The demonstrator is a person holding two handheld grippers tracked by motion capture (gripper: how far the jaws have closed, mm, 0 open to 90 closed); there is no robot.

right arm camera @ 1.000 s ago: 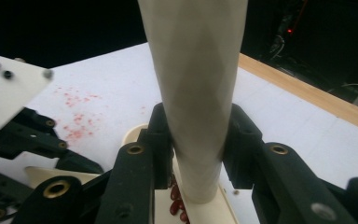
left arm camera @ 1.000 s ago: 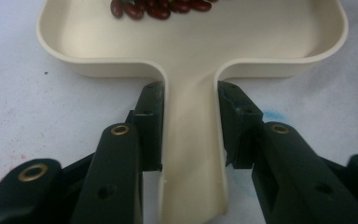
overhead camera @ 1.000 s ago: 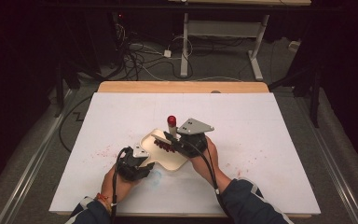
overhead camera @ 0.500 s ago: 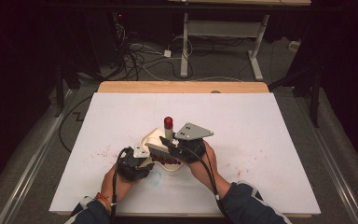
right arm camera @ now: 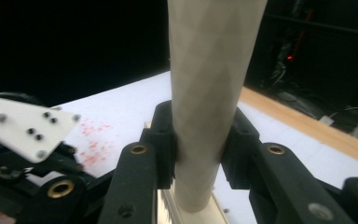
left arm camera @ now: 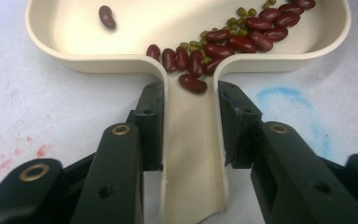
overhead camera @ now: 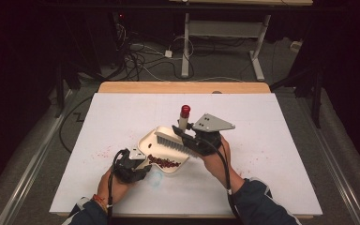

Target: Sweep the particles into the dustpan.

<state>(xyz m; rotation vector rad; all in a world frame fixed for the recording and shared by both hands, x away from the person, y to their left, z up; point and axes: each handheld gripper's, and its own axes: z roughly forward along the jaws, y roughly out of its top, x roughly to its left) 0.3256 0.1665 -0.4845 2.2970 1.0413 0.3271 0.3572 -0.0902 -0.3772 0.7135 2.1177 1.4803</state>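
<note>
- Cream dustpan (overhead camera: 161, 149) near the desk's (overhead camera: 272, 140) front edge: handle pinched between the left gripper's (left arm camera: 191, 100) jaws.
- Brush (overhead camera: 176, 139) over the dustpan: handle clamped in the right gripper's (right arm camera: 199, 133) jaws.

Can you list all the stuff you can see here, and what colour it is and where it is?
dustpan: one, cream, on the middle of the table, handle toward the person
red beans: a small heap, dark red, in the dustpan near its handle, one apart
small green beans: a scatter, green, mixed in with the red beans
brush: one, cream with a red-capped handle, held over the dustpan
table: one, white top with faint red marks
left gripper: black, clamped on the dustpan's handle
right gripper: black, clamped on the brush's handle
</note>
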